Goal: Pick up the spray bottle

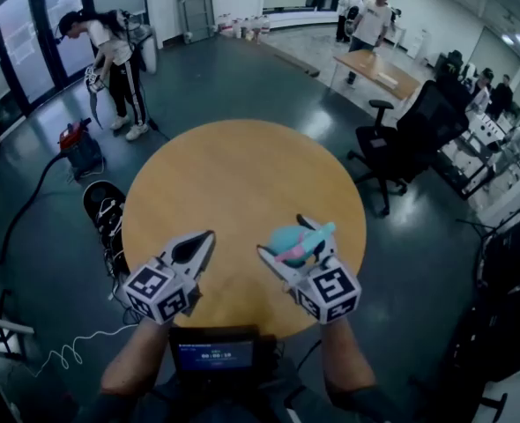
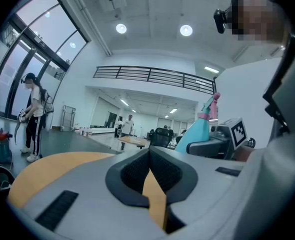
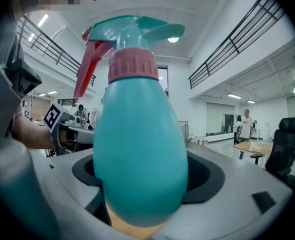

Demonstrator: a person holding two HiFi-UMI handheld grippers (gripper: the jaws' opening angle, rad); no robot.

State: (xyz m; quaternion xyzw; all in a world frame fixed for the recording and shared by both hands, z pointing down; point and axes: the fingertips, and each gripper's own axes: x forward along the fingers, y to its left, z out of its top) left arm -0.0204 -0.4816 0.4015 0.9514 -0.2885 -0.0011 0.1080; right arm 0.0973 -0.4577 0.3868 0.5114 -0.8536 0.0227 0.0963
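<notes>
Open hall with a dark floor; round wooden bench (image 1: 242, 174) lies below both grippers. Right gripper (image 1: 283, 238) has its jaws spread wide around the teal belly of the spray bottle (image 3: 140, 149), pinching it on both sides. Bottle upright, pink collar and trigger on top, held over the near part of the bench. Left gripper (image 1: 205, 239) beside it, jaws pressed together, nothing between.
</notes>
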